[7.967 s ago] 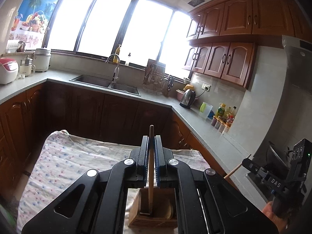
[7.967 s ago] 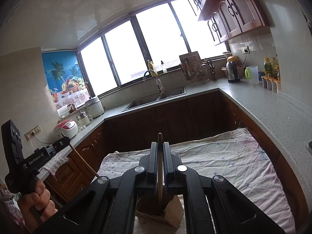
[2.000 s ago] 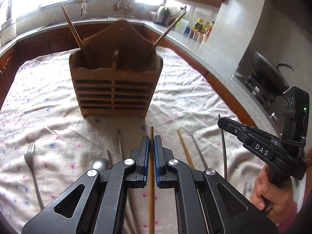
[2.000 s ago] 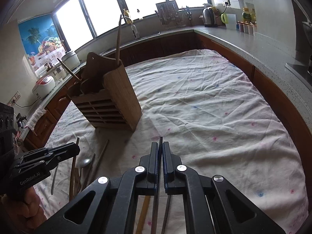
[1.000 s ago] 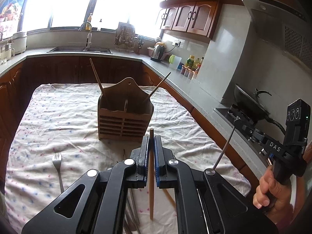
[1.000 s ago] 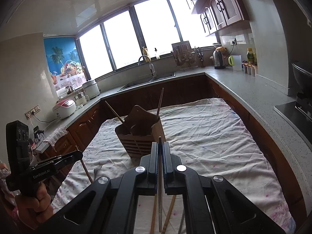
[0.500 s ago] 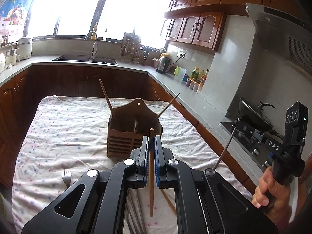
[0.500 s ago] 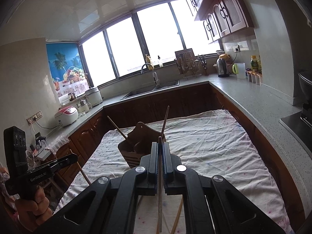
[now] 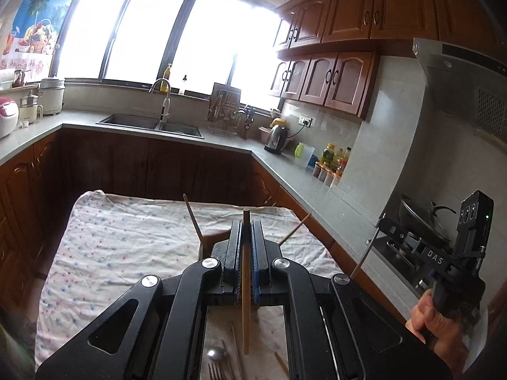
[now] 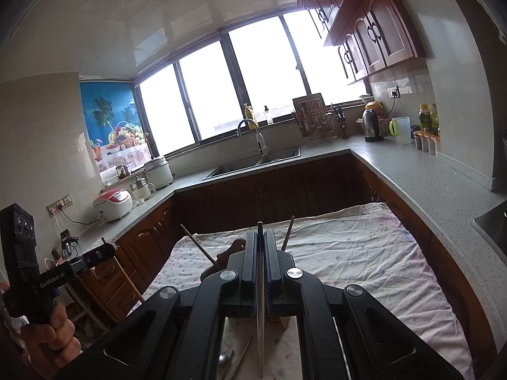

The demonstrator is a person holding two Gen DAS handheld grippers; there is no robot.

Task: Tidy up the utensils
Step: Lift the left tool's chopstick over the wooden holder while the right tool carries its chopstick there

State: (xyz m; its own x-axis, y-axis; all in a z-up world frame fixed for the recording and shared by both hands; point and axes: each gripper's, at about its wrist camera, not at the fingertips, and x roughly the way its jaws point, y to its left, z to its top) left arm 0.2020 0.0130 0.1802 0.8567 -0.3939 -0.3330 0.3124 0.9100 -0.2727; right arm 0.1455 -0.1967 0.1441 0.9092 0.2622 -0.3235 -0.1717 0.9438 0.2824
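My left gripper point(image 9: 246, 224) is shut on a wooden chopstick point(image 9: 245, 288) that hangs upright between its pads, above the cloth-covered table point(image 9: 126, 237). My right gripper point(image 10: 260, 232) is shut on a thin metal chopstick point(image 10: 260, 316), also upright. The wooden utensil holder point(image 10: 231, 251) stands just beyond both grippers, mostly hidden by the fingers. Two sticks lean out of it point(image 9: 194, 218) point(image 9: 294, 229). In the left wrist view the right gripper point(image 9: 385, 221) is off to the right. A spoon point(image 9: 215, 353), a fork point(image 9: 218, 373) and loose chopsticks lie on the cloth below.
A grey counter point(image 9: 317, 190) wraps around the table, with a sink point(image 9: 152, 123), a kettle point(image 9: 275, 136), bottles point(image 9: 332, 161) and a wok on the stove point(image 9: 418, 218). Rice cookers point(image 10: 114, 204) stand on the left counter. A hand point(image 10: 47, 342) holds the left gripper's grip.
Both grippers have risen and tipped up with their chopsticks still held. The holder has dropped lower in both views and now sits largely behind the fingers.
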